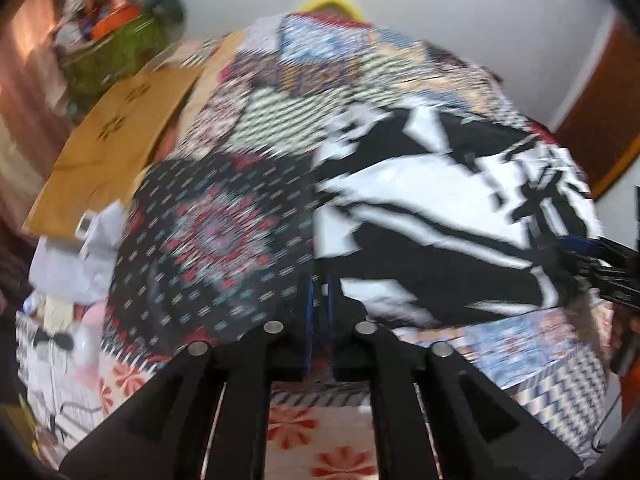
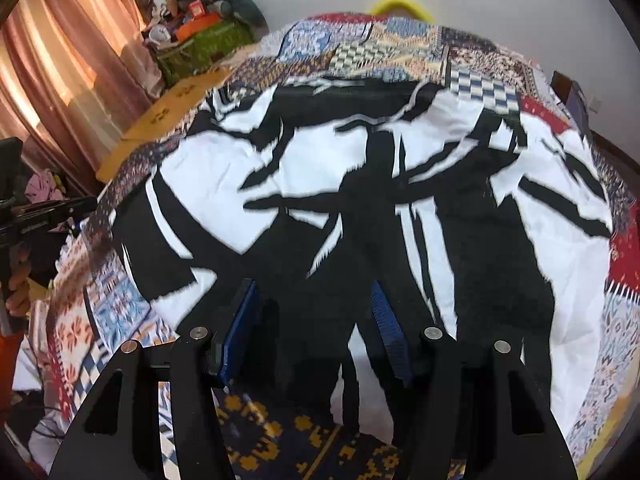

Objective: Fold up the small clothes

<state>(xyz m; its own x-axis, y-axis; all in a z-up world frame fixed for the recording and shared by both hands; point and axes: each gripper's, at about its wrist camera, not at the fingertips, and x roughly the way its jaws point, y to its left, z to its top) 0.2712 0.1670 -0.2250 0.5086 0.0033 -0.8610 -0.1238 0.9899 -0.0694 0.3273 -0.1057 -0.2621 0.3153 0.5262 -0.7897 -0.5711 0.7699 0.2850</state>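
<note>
A black-and-white patterned garment (image 2: 360, 184) lies spread on a patchwork bedspread (image 2: 360, 48). It also shows in the left wrist view (image 1: 432, 216), to the right of centre. My right gripper (image 2: 316, 328) is open, its blue pads (image 2: 390, 332) wide apart just above the garment's near edge. My left gripper (image 1: 319, 312) has its blue pads nearly together over the bedspread (image 1: 208, 224), left of the garment's edge; nothing shows between them. The left view is blurred by motion. The right gripper's body (image 1: 612, 264) shows at the right edge of the left view.
A cardboard sheet (image 1: 108, 148) lies at the bed's far left, with a green basket of clutter (image 2: 204, 44) behind it. Pink curtains (image 2: 68, 64) hang on the left. A yellow object (image 2: 400, 4) sits at the bed's far edge. A wooden door (image 1: 600, 120) stands at right.
</note>
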